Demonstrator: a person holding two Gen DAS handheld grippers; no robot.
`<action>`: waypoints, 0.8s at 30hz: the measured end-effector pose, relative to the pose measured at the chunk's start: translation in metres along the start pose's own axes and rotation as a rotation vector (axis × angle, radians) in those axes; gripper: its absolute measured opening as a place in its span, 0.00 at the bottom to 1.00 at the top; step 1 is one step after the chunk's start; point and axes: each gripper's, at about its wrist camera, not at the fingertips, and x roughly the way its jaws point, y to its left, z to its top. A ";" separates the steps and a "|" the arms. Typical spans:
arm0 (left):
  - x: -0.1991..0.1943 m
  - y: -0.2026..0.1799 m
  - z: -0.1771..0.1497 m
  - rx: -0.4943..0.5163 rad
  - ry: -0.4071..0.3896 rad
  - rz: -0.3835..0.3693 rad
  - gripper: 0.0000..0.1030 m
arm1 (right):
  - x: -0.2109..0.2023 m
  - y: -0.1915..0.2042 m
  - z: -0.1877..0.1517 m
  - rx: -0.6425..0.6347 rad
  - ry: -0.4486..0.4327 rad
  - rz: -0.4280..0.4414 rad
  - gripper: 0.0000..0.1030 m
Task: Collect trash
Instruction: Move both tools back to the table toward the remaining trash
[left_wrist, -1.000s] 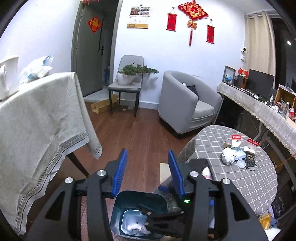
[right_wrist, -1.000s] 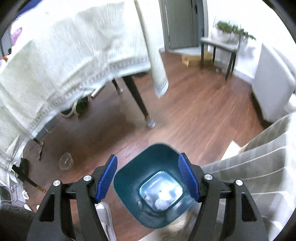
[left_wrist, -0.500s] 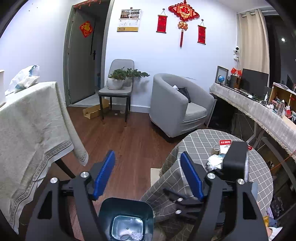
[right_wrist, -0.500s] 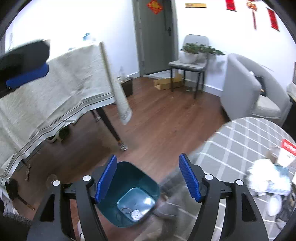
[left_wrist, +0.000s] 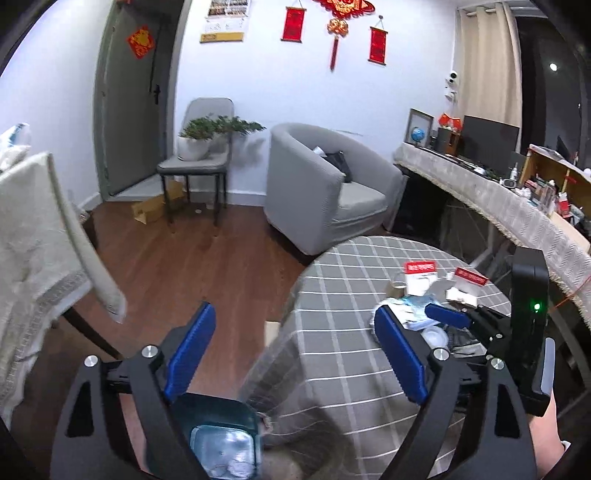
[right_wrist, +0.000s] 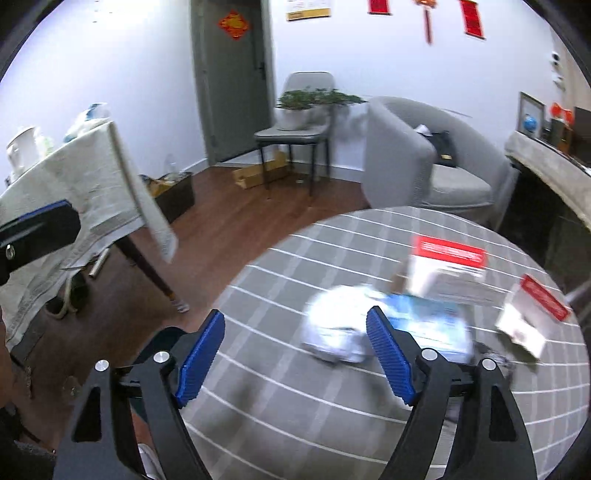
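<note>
**Trash ahead of your right jaws**

The crumpled wrapper (right_wrist: 334, 328) lies on the tabletop (right_wrist: 280, 373) just beyond your right gripper (right_wrist: 295, 354), nothing between its jaws. Both grippers' jaws have just been opening wide; your left gripper (left_wrist: 295, 350) hangs empty above the bin (left_wrist: 221, 435).

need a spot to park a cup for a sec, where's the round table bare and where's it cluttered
Bare: the near and left part of the checked tablecloth, from the edge by the teal bin up to the crumpled white wrapper. Crowded: the far right, around the red-and-white cartons and the blue packet.
</note>
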 end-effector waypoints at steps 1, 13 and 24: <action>0.005 -0.003 0.000 -0.005 0.007 -0.007 0.87 | -0.002 -0.008 -0.002 0.009 0.001 -0.015 0.78; 0.056 -0.048 -0.011 -0.008 0.077 -0.067 0.89 | -0.020 -0.085 -0.027 0.106 0.023 -0.081 0.84; 0.105 -0.076 -0.025 -0.049 0.163 -0.118 0.89 | -0.026 -0.118 -0.045 0.160 0.056 -0.077 0.88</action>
